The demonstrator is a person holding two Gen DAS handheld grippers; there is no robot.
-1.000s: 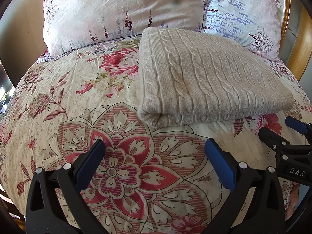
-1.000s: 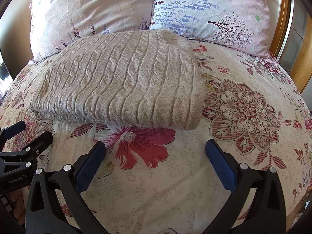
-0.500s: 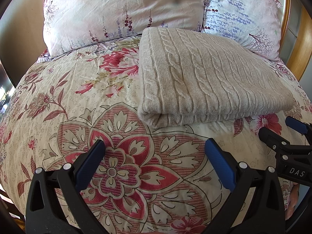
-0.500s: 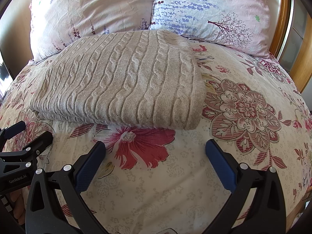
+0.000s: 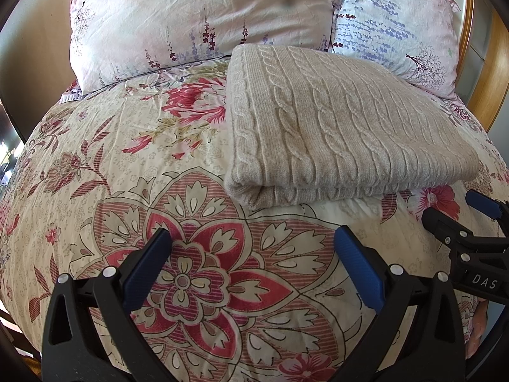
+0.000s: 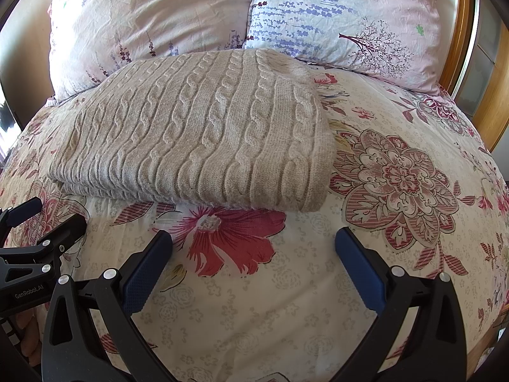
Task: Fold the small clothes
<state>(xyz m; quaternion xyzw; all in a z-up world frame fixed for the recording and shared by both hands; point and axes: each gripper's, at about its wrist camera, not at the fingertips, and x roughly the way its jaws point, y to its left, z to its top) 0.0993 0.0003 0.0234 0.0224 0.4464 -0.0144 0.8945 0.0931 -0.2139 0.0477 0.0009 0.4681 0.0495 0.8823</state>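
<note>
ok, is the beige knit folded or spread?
Folded: the knit lies as a compact rectangle with stacked layers along its near edge.

Folded beige cable-knit sweater [image 5: 343,133] on floral duvet [image 5: 127,165] (two pillows behind), left hand-held gripper [image 5: 251,254] spread wide

Beige cable-knit sweater [image 5: 337,127], folded into a neat flat rectangle on the bed.

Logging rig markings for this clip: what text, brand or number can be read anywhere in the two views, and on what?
"DAS": white letters on the right gripper body, at the right edge of the left wrist view; any further letters are cut off.
"GenRobot.AI": on the left gripper body, at the left edge of the right wrist view.
The sweater, duvet and pillows show no text.
</note>
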